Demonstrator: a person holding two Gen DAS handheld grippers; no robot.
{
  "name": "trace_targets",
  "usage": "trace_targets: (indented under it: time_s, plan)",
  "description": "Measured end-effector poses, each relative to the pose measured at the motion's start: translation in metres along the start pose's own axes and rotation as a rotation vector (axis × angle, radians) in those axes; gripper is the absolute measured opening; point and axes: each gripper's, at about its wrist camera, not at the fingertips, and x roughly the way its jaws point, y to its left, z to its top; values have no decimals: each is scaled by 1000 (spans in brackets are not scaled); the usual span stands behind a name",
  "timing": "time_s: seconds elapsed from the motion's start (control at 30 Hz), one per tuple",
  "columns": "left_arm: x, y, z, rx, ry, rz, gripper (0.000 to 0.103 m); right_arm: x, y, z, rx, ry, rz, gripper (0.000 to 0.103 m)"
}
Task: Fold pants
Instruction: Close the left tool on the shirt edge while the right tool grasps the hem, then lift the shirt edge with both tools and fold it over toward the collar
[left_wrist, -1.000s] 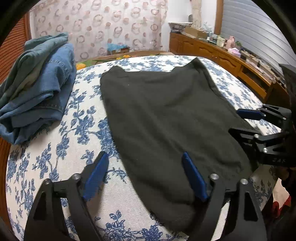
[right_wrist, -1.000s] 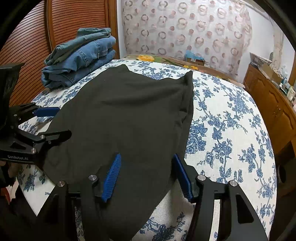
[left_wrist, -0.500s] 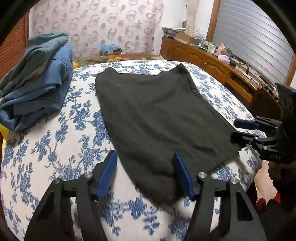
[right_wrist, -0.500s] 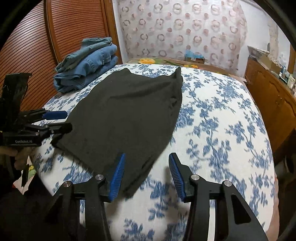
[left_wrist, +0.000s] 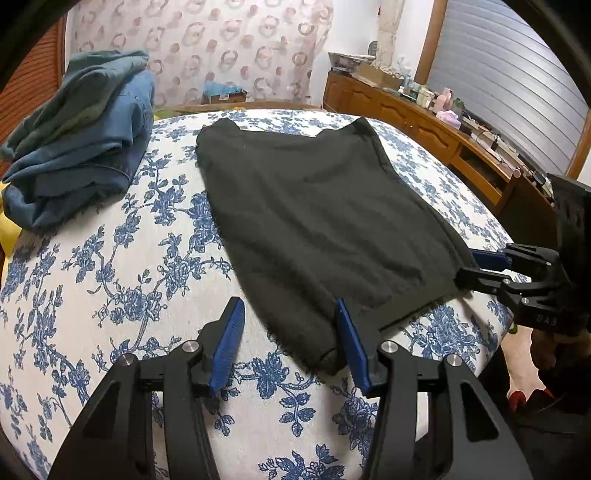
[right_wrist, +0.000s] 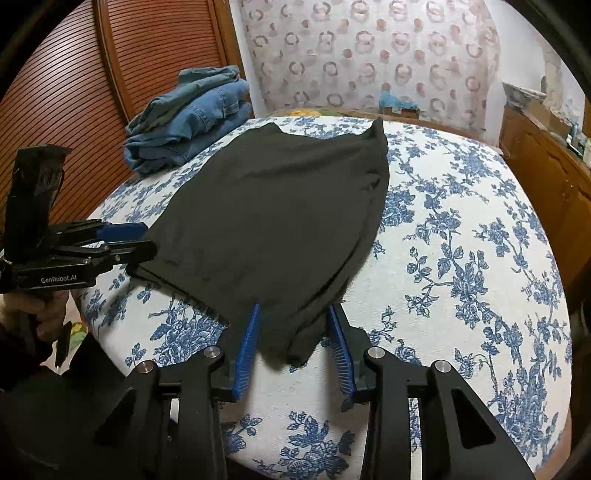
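Black pants (left_wrist: 314, 221) lie folded flat on the floral-covered bed (left_wrist: 110, 277). My left gripper (left_wrist: 290, 343) is at their near left corner. Its jaws are closing, and the cloth corner lies against the right pad (left_wrist: 351, 347) only, with the left pad clear. My right gripper (right_wrist: 293, 350) straddles the near right corner of the pants (right_wrist: 277, 206). Its jaws are closing too, with the cloth bunched between the pads. Each view shows the other gripper from the side: the right gripper (left_wrist: 476, 266) and the left gripper (right_wrist: 144, 240), each with the pants' edge between its fingers.
A pile of folded blue jeans (left_wrist: 81, 140) sits at the bed's far left corner. A wooden sideboard (left_wrist: 424, 125) with clutter runs along the right. A slatted wooden door (right_wrist: 74, 92) stands behind the jeans (right_wrist: 192, 118). Bare floral cover (right_wrist: 461, 258) spreads right of the pants.
Both grippers have drawn back toward the near edge of the pants, and their jaws have narrowed. Each now has a near corner of the cloth between its pads.
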Motion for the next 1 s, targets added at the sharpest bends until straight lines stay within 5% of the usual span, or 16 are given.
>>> trace_targets:
  time_s: [0.43, 0.77, 1.0]
  plan:
    - [-7, -15, -14, 9, -11, -23, 44, -1, 5, -7, 19, -23, 23, 25]
    - [-9, -12, -13, -6, -30, -50, 14, -2, 4, -9, 32, -39, 55, 16]
    - [-30, -16, -8, 7, -85, -72, 12, -10, 5, -7, 30, -58, 71, 12]
